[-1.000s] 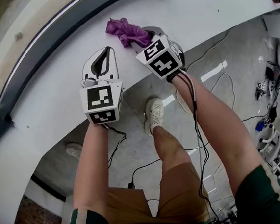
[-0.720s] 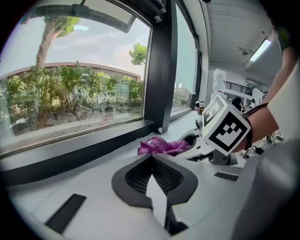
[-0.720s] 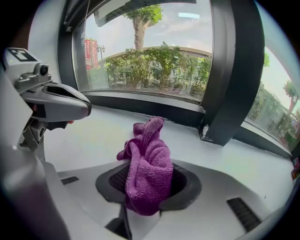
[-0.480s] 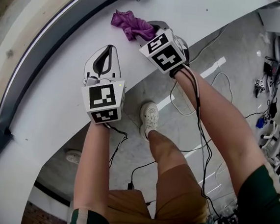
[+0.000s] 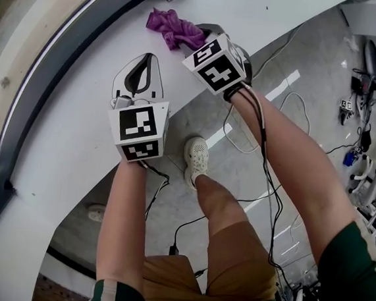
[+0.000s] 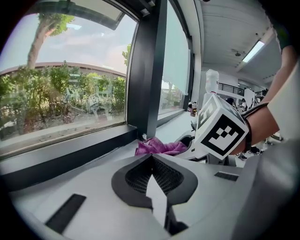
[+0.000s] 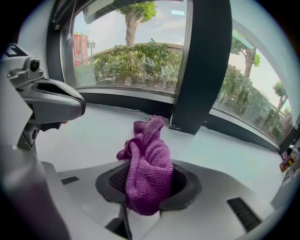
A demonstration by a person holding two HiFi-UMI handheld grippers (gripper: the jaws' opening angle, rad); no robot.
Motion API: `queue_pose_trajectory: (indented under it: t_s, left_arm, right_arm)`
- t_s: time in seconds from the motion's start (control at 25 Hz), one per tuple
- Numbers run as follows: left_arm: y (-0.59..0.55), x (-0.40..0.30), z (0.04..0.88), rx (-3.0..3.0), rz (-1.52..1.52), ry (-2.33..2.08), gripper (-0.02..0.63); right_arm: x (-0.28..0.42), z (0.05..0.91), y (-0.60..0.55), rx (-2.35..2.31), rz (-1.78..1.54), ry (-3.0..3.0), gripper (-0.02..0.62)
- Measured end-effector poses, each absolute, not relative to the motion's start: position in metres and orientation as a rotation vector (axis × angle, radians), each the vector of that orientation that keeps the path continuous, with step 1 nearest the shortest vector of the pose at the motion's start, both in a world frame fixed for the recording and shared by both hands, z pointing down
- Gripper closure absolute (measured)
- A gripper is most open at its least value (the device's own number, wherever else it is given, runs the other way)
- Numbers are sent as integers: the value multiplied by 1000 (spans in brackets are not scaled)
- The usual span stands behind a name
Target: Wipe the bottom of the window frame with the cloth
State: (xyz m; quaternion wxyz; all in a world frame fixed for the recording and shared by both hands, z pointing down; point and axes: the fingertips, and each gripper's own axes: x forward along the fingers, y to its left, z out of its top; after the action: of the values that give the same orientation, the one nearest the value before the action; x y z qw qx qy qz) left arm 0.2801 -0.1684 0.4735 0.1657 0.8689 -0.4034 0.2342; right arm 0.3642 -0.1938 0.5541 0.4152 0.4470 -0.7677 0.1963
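Observation:
A crumpled purple cloth (image 5: pixel 172 27) rests on the white sill (image 5: pixel 77 136), just short of the dark bottom rail of the window frame (image 5: pixel 66 42). My right gripper (image 5: pixel 198 35) is shut on the cloth (image 7: pixel 147 164), which bulges up between its jaws. In the right gripper view (image 7: pixel 147 187) the bottom rail (image 7: pixel 126 101) and a dark mullion (image 7: pixel 201 65) stand just beyond. My left gripper (image 5: pixel 146 60) hovers over the sill to the left, shut and holding nothing. In the left gripper view (image 6: pixel 151 163), the cloth (image 6: pixel 159 147) lies ahead beside the right gripper's marker cube (image 6: pixel 220 131).
The sill curves along the glass. Below its near edge lies a grey floor with cables (image 5: pixel 270 187) and the person's shoe (image 5: pixel 197 155). Equipment (image 5: pixel 358 136) stands at the far right. The left gripper's body (image 7: pixel 47 101) shows at the left of the right gripper view.
The right gripper with the cloth has edged slightly toward the window frame. The left gripper stays about where it was. The person's foot has shifted on the floor.

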Motion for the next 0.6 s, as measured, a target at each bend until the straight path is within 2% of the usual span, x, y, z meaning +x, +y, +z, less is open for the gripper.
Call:
queue_pose_trajectory:
  t_s: [0.6]
  left_arm:
    - [-123, 267, 488, 2442, 700, -1123, 597]
  right_arm:
    - [369, 560, -139, 1109, 516, -1899, 446]
